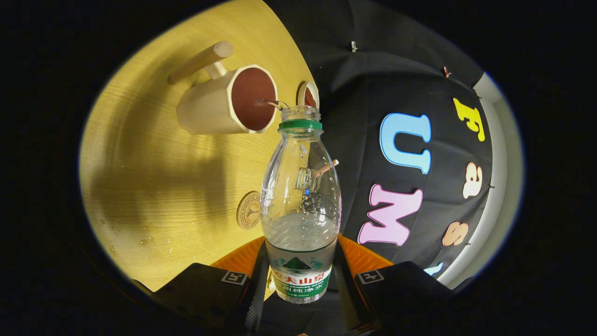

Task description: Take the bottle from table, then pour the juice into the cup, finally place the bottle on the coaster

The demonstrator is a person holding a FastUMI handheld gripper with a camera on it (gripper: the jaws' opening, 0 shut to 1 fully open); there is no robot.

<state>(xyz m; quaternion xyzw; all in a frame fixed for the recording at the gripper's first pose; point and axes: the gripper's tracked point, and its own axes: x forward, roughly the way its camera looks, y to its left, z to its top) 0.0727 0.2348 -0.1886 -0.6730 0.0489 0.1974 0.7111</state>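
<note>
The round wooden table (154,186) takes up the left half of the frame, and its curved edge runs from the top centre down past the small cap-like object (308,95) toward the middle, where it meets the black booth wall (410,93) on the right. Plenty of bare wood lies in the lower left, dotted with a few water droplets (144,241) and crossed by a broad shadow. At the far right a pale strip (501,154) borders the cloth.

The gripper (301,280) sits at the bottom centre with its two fingers (210,289) pressed against either side of the bottle (301,205), pinching it at the labelled lower body. The bottle is clear plastic with a green neck ring, cap off, and it runs straight ahead from the fingers toward the middle of the frame. Liquid is pooled in its lower part near the fingers.

Just beyond the bottle's open mouth, upper centre, sits the cup (228,102), a pale faceted mug with a wooden bar handle; its dark red-brown inside faces the camera. A thin stream appears to bridge mouth and cup rim, though it is small and hard to make out.

The coaster (249,210), a round wooden disc with a printed mark, lies on the table just left of the bottle's midsection, partly hidden behind it, well short of the cup.
</note>
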